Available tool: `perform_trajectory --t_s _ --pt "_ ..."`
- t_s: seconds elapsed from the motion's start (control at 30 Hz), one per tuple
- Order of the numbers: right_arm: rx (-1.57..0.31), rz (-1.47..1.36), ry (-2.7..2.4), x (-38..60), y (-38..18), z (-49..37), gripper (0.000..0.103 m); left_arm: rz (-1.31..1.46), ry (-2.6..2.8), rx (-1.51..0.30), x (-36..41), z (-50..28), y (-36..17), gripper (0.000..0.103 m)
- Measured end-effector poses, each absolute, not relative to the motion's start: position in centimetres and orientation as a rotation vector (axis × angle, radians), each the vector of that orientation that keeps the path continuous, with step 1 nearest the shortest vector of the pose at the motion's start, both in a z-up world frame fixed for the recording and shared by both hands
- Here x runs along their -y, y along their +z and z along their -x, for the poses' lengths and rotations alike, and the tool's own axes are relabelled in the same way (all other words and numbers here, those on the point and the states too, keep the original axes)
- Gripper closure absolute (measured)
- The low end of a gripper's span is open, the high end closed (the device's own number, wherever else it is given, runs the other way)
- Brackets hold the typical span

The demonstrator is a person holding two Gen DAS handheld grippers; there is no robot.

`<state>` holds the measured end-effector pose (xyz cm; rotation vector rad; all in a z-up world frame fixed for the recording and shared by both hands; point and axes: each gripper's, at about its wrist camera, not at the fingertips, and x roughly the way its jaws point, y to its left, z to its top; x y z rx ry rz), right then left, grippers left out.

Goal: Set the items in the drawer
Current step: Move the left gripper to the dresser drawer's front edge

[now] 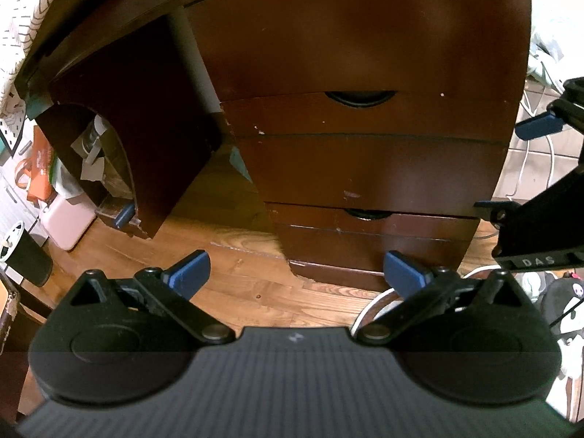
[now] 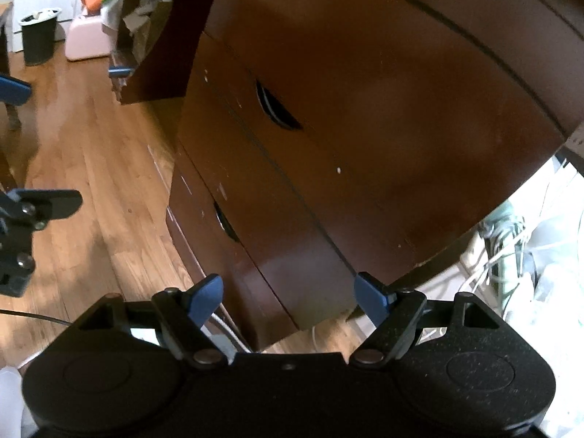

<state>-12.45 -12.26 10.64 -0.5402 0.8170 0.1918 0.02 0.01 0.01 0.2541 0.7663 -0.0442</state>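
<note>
Drawers (image 1: 365, 116) are faced, all shut, at the front of a dark wooden chest (image 1: 357, 36), and no drawer has yet been opened. The left gripper (image 1: 295, 273) is held released and empty, its blue fingertips (image 1: 191, 268) spread wide, low before the chest and above the wooden floor (image 1: 233, 277). The right gripper (image 2: 288, 294) is likewise parted and empty, tilted toward the chest's right corner. No items to be stowed can be made out in either view, so where they lie cannot be told.

The step in hand is judged to be the approach for opening a drawer. Ahead of and above the left gripper, a crescent-shaped finger pull (image 1: 359, 98) is cut into the top edge of one drawer front; a second pull (image 1: 368, 214) is seen lower, just ahead of the fingertips. In the right wrist view the same two cut-outs, upper (image 2: 277, 109) and lower (image 2: 226, 224), lie ahead and to the left of that gripper.

The next move is thought to call for one fingertip to be hooked into a cut-out and the drawer drawn straight out. The recess looks shallow, so a slip off the edge is a risk. White cables (image 2: 503, 255) trail beside the chest at the right gripper's right.
</note>
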Motion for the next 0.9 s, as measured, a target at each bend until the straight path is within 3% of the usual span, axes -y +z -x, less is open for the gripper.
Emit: perform_trajectory --t_s 0.3,0.37,0.5,0.6,0.63,0.73,0.77,0.9 --pt "-0.771 0.546 0.148 12.6 11.1 13.3 0.029 -0.276 -0.107 -0.753 -4.5 -4.2 1.3 0.000" --pt "-0.750 0.575 0.157 12.8 10.9 13.7 0.040 -0.217 -0.102 -0.773 -11.0 -10.4 2.6 0.000" --pt "-0.733 0.611 0.180 13.5 9.8 14.1 0.041 -0.027 -0.056 -0.868 -12.2 -11.3 2.7 0.000" --pt "-0.664 0.675 0.211 13.6 8.7 14.7 0.041 -0.002 -0.068 -0.834 -12.7 -11.3 2.7 0.005" --pt "-0.640 0.696 0.220 13.5 8.6 14.8 0.046 0.005 -0.075 -0.821 -12.8 -11.7 2.8 0.012" --pt "-0.597 0.719 0.234 13.0 8.9 14.4 0.092 0.071 -0.131 -0.816 -13.5 -14.1 3.8 0.048" --pt "-0.583 0.719 0.246 12.8 9.2 14.1 0.094 0.096 -0.143 -0.812 -13.8 -14.9 4.2 0.055" --pt "-0.456 0.710 0.306 12.0 10.3 12.6 0.094 0.108 -0.177 -0.783 -13.9 -18.0 4.5 0.054"
